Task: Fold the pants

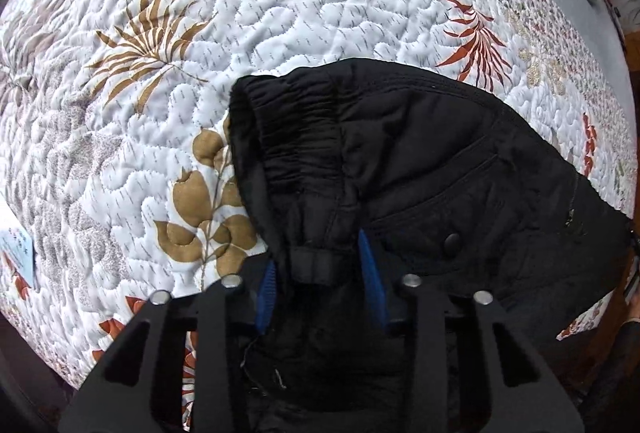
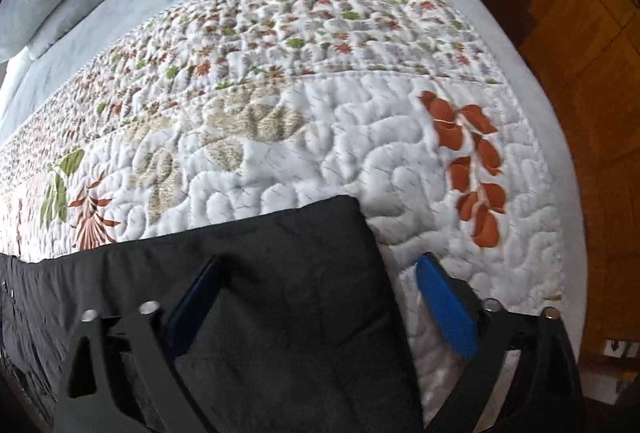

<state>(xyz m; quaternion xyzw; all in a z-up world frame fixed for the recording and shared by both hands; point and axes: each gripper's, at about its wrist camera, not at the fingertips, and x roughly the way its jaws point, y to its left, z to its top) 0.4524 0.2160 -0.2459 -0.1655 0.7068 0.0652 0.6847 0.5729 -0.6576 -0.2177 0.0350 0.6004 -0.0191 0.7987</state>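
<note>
1. Left wrist view, nearest the lens: my left gripper [image 1: 322, 273], its blue pads [image 1: 370, 273] either side of a bunched ridge of black cloth. The pads press into the fabric, so I judge the jaws clamped on the pants [image 1: 420, 161] near the waist — the fold of cloth fills the gap.
2. Beyond the pads the elastic waistband [image 1: 296, 121] stands raised and gaping; a pocket seam and a snap button [image 1: 453, 241] show to its right. The lifted waist suggests I hold it to carry it over for a fold.
3. The pants rest on a floral quilt [image 1: 200, 33] that fills the view.
4. Right wrist view, nearest the lens: my right gripper [image 2: 320, 277], jaws spread wide. One pad lies on the black cloth, the other blue pad [image 2: 446, 309] over bare quilt [image 2: 360, 137].
5. The squared end of the pants [image 2: 288, 273] — probably the leg end — lies flat between the jaws, not pinched. I judge this hand is straddling the edge, ready to close on it.
6. A wooden cabinet [image 2: 560, 13] stands off the bed's far side.
</note>
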